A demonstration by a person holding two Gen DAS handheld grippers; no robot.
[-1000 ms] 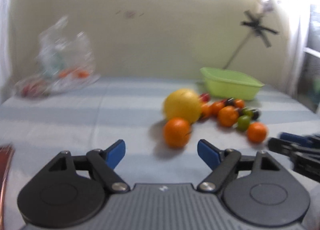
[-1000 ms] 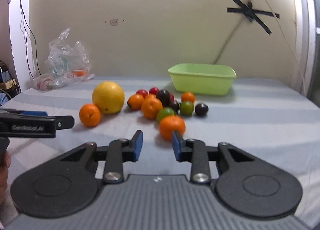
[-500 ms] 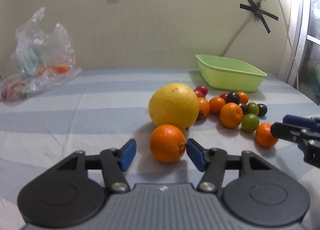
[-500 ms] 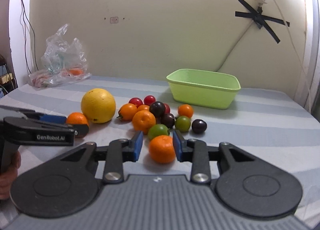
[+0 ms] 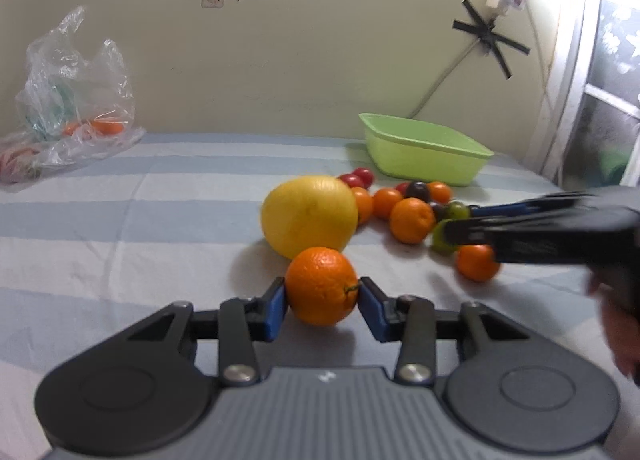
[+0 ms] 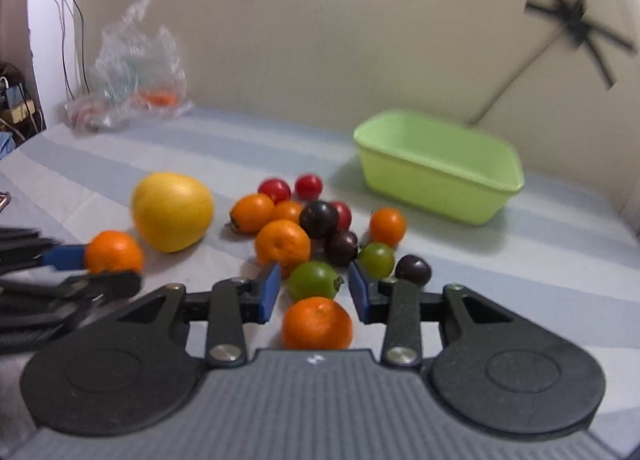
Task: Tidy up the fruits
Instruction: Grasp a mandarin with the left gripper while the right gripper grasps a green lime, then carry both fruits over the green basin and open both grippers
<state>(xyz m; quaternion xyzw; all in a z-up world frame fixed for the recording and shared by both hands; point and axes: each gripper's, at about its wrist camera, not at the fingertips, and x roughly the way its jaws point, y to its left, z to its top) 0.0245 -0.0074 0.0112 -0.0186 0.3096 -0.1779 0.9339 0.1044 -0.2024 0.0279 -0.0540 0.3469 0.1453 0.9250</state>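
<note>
My left gripper [image 5: 321,305] is shut on an orange [image 5: 321,285], its blue pads touching both sides; the same orange shows in the right wrist view [image 6: 113,251]. A large yellow grapefruit [image 5: 309,215] lies just behind it. My right gripper [image 6: 313,290] is open, with a mandarin [image 6: 317,323] deep between its jaws, not touched by the pads. A green tomato [image 6: 313,279] lies just ahead of it. Several small orange, red, dark and green fruits [image 6: 320,220] lie in a pile. An empty green tub [image 6: 438,166] stands behind the pile.
A clear plastic bag [image 5: 68,100] with more fruit lies at the far left by the wall. The striped cloth [image 5: 140,220] covers the table. The wall runs close behind the tub. A window frame [image 5: 576,92] stands at the right.
My left gripper closed on the orange. My right gripper moved forward and opened wider, so the mandarin now sits deeper between its jaws.
</note>
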